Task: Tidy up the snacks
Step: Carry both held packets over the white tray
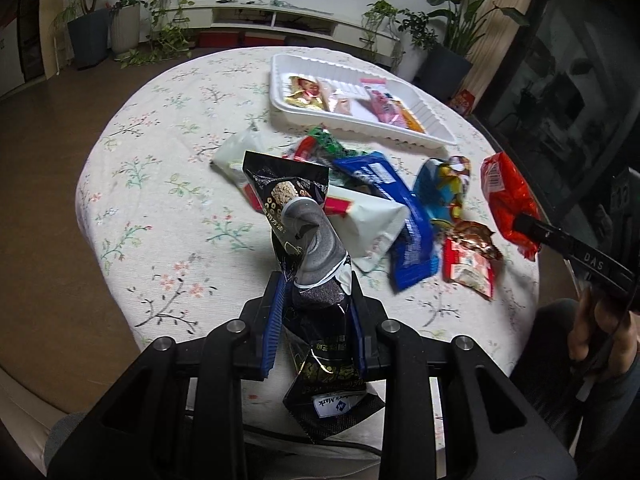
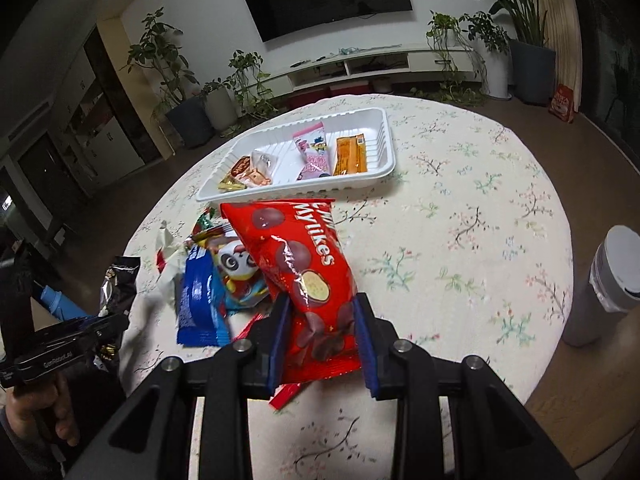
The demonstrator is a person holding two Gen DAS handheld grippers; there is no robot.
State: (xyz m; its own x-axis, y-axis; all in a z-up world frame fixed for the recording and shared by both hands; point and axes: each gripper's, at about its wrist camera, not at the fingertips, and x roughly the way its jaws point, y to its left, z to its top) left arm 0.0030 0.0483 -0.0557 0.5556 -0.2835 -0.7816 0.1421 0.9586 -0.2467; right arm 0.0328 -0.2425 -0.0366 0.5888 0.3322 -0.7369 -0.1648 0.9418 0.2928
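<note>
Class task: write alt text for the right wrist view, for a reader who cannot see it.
The right gripper clamps a red Mylikes bag above a floral tablecloth. Behind it sits a white tray holding several snacks; loose packets lie to its left.

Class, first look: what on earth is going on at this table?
A person is sorting snacks with a gripper in each hand. The left gripper is clamped on a black packet, and the right gripper on a red Mylikes bag. A white tray farther back on the table already holds a few packets. A loose pile still lies in front of the tray.
</note>
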